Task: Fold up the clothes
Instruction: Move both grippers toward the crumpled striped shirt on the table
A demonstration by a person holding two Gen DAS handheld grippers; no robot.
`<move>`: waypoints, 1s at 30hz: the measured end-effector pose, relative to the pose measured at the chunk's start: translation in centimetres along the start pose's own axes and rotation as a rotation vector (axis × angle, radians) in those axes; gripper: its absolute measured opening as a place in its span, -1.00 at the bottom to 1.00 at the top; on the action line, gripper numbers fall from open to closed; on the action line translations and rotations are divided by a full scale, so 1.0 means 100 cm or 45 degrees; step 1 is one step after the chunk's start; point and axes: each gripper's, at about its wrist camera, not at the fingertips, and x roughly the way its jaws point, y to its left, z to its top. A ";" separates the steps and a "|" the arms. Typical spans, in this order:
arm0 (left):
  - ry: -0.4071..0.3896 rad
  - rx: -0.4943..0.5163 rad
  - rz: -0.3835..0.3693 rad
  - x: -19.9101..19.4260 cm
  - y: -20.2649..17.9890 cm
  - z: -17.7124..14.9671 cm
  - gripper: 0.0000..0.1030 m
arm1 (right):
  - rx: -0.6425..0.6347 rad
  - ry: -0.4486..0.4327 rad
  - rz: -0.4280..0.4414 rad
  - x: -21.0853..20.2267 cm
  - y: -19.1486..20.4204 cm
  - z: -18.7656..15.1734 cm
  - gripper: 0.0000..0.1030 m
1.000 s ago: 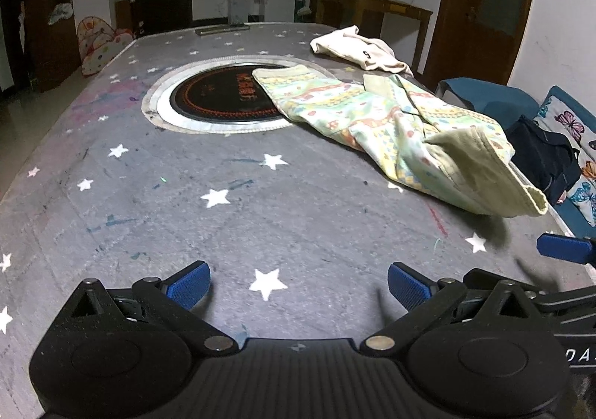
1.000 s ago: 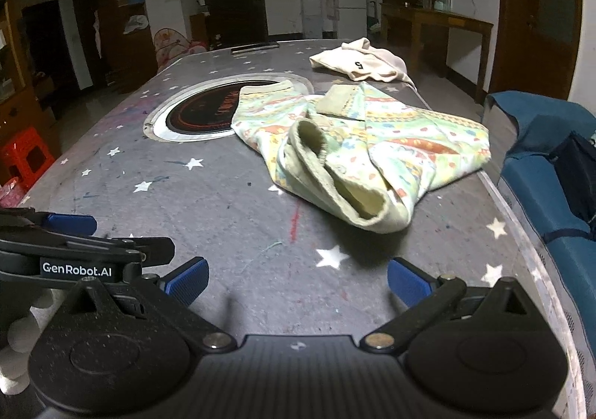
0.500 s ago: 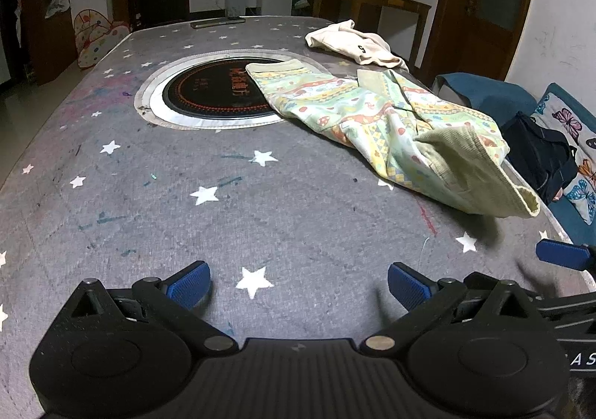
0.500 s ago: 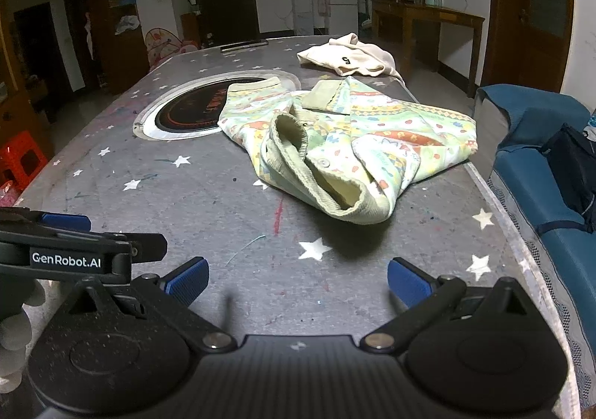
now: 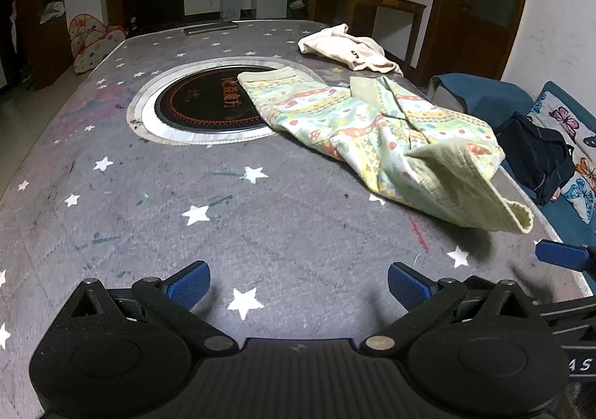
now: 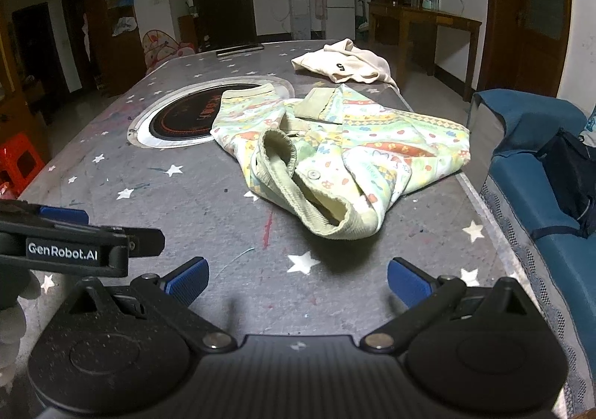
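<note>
Over the last second both views shift slightly relative to the crumpled top (image 6: 335, 165), which lies untouched beyond the left gripper (image 5: 296, 283) and right gripper (image 6: 296, 279), jaws spread and empty, so folding has not begun.

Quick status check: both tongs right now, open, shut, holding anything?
Left tongs: open, empty, over the table.
Right tongs: open, empty, short of the patterned garment.
</note>
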 end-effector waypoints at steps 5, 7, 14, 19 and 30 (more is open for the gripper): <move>-0.006 0.018 -0.001 0.001 -0.005 0.005 1.00 | -0.023 0.005 -0.007 0.012 0.006 0.011 1.00; -0.007 0.026 -0.004 0.002 -0.006 0.007 1.00 | -0.028 0.008 -0.009 0.008 0.005 0.009 1.00; -0.011 0.039 0.007 0.005 -0.008 0.014 1.00 | -0.029 0.014 -0.020 0.006 -0.009 0.031 1.00; -0.015 0.054 0.015 0.006 -0.009 0.019 1.00 | -0.031 0.002 -0.023 -0.002 -0.020 0.046 1.00; -0.022 0.079 0.024 0.016 -0.012 0.034 1.00 | -0.047 0.003 -0.035 0.009 -0.028 0.077 0.95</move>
